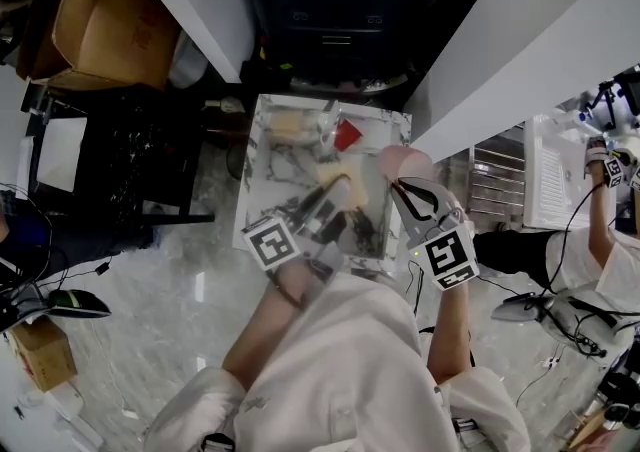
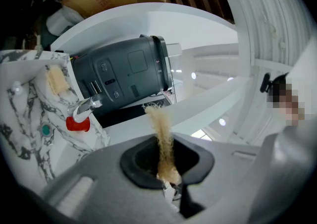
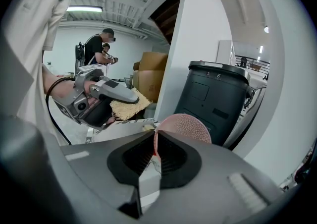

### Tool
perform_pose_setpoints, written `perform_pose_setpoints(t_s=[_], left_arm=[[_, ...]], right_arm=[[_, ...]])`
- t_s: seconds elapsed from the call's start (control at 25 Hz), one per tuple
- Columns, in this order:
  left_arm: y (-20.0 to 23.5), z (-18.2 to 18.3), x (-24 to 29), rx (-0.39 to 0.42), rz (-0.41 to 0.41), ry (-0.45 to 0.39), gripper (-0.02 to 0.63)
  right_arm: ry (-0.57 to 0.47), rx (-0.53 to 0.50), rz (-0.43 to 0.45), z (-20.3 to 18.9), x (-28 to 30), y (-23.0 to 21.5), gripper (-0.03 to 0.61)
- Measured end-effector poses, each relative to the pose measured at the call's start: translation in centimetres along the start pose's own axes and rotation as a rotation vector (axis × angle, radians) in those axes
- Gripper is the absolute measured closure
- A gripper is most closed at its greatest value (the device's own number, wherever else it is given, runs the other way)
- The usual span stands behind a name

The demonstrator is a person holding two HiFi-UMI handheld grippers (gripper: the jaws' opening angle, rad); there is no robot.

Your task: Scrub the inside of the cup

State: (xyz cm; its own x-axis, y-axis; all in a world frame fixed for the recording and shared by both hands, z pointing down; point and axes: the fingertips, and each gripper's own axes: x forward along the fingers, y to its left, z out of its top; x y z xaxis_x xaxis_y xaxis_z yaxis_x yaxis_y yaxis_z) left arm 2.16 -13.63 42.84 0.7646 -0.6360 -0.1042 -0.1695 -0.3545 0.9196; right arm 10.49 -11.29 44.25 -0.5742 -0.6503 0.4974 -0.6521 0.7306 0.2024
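A pink cup (image 1: 402, 162) is held over the right edge of the marble table (image 1: 262, 180), with my right gripper (image 1: 410, 192) shut on its rim. In the right gripper view the cup (image 3: 184, 128) rises just past the shut jaws of the right gripper (image 3: 154, 156), its dotted pink wall facing the camera. My left gripper (image 1: 328, 204) is shut on a tan scrub pad (image 1: 336, 186), just left of the cup and apart from it. The left gripper view shows the pad (image 2: 161, 136) edge-on, standing out of the left gripper (image 2: 167, 171). The cup's inside is hidden.
On the table's far end lie a tan sponge (image 1: 288, 126), a red-capped item (image 1: 347, 135) and a small metal piece (image 1: 327, 120). A black bin (image 1: 335, 10) stands beyond the table, cardboard boxes (image 1: 110, 20) to the left. People (image 3: 97, 49) stand far off.
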Motion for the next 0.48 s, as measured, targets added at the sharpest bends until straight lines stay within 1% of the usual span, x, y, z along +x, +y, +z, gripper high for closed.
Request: perform_pose_setpoints(t_s=[0.12,0.32,0.48], left_arm=[[0.03,-0.06,0.21,0.0,0.006,-0.001,0.589],[0.12,-0.41,0.66,-0.004,-0.018,0.004,0.591],[0.31,-0.72,1.03,-0.016,-0.018,0.01,0.59]], right_arm=[[0.001,0.002,0.003,-0.08,-0.05,-0.07,0.563],[0.003,0.006,0.008,-0.3,0.02,-0.09,0.563],[0.004,0.006,0.01,-0.53,0.17,-0.29,0.563]])
